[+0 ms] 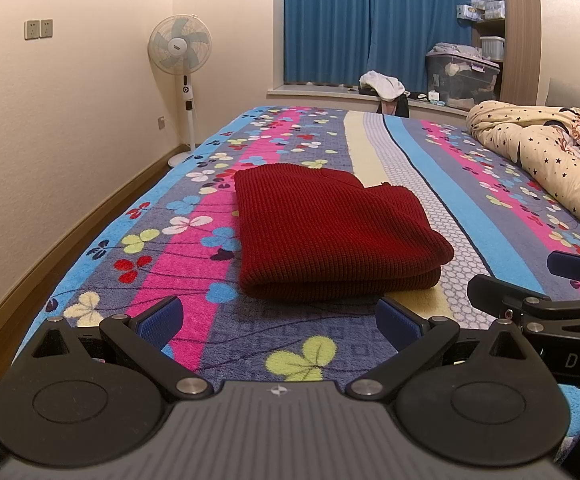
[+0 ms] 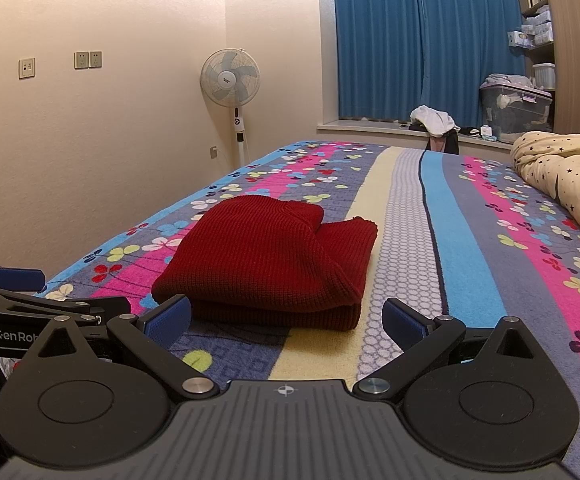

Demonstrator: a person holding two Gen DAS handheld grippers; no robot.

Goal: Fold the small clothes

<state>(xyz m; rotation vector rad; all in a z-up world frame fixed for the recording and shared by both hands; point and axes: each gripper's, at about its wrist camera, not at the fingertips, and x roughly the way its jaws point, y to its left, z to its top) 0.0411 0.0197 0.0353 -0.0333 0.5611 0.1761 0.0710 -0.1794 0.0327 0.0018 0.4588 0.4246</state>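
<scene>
Left wrist view looks along the left gripper (image 1: pixel 278 320), whose fingers stand wide apart and hold nothing, with bare bedspread (image 1: pixel 218 344) between the blue pads (image 1: pixel 158 318). Just ahead lies the red sweater (image 1: pixel 329 232), folded into a thick block, its rounded fold edge facing the gripper and not touching it. The sweater's left edge sits near the bed's left side, where the bedspread drops toward the wooden floor (image 1: pixel 90 216) and the wall. To its right the bedspread runs open and flat as far as the star-print quilt (image 1: pixel 537 148) bunched along the far right. The right gripper (image 1: pixel 529 280) shows at the right edge, beside the sweater's near right corner, apart from it.

Right wrist view shows the right gripper (image 2: pixel 288 320) likewise spread wide and empty, the sweater (image 2: pixel 266 256) just beyond its left pad (image 2: pixel 170 318). The left gripper (image 2: pixel 30 292) pokes in at the left edge. A standing fan (image 2: pixel 230 80) and blue curtain (image 2: pixel 429 40) stand well beyond the bed
</scene>
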